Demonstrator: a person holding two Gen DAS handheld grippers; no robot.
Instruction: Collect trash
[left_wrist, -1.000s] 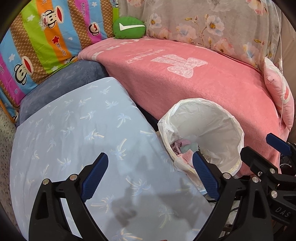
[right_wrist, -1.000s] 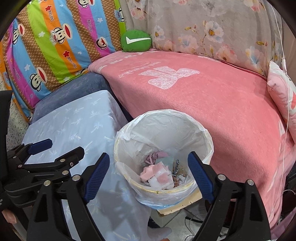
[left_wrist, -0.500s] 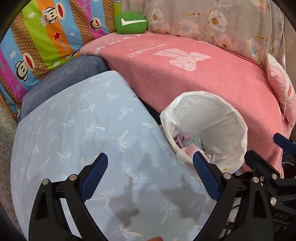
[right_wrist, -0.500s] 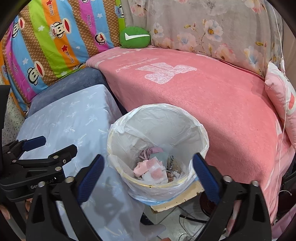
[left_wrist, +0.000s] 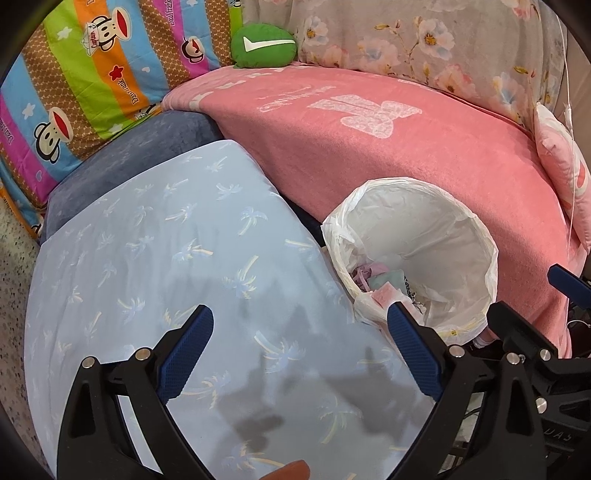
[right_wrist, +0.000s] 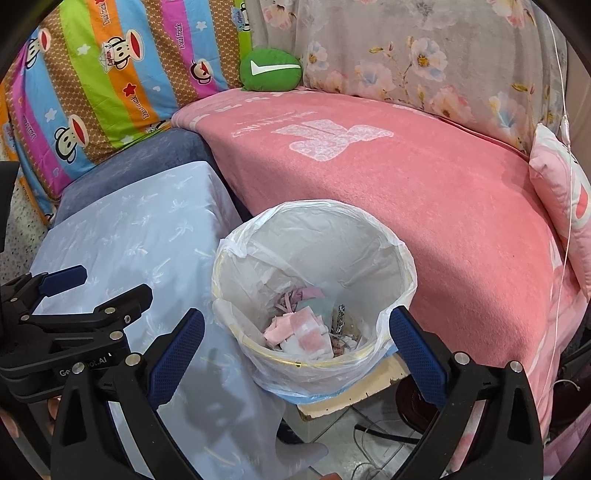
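A trash bin lined with a white plastic bag (right_wrist: 369, 236) stands between the pale blue table and the pink sofa; it also shows in the left wrist view (left_wrist: 436, 206). Pink, white and grey scraps of trash (right_wrist: 306, 328) lie at its bottom. My right gripper (right_wrist: 295, 350) is open and empty, held above the bin's near rim. My left gripper (left_wrist: 299, 350) is open and empty, above the pale blue tablecloth (left_wrist: 166, 258), left of the bin. The left gripper also shows in the right wrist view (right_wrist: 96, 291).
A pink blanket (right_wrist: 406, 166) covers the sofa behind the bin. A green cushion (right_wrist: 269, 68), a striped monkey-print cover (right_wrist: 110, 74) and a floral cover (right_wrist: 424, 55) line the back. A pink pillow (right_wrist: 561, 199) lies at right. Cables (right_wrist: 373, 435) run on the floor under the bin.
Both grippers have drawn back and up a little from the bin, staying open. The bin now sits slightly farther from the right gripper's fingers.
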